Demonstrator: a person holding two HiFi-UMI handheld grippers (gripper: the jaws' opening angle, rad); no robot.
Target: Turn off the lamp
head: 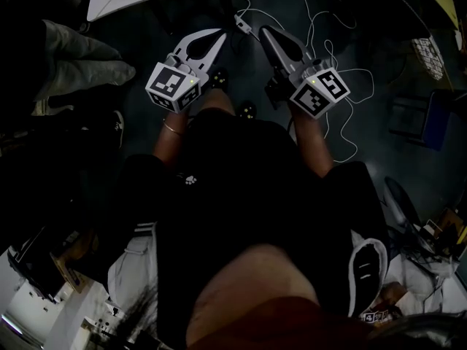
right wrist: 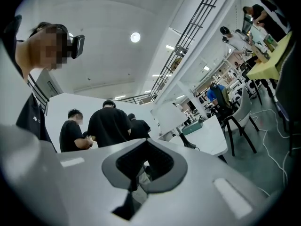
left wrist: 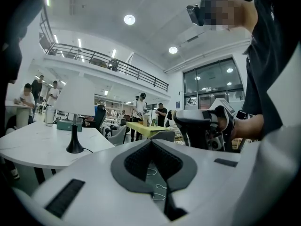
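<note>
The left gripper [head: 217, 38] and the right gripper [head: 265, 33] point toward twelve o'clock in the head view, each with its jaws pressed together on nothing. The lamp [left wrist: 75, 108] stands upright on a white table [left wrist: 28, 142], at nine o'clock in the left gripper view.

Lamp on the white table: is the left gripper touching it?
Apart. In the left gripper view the lamp stands on the table, well beyond the left gripper, whose jaws are shut and empty.
</note>
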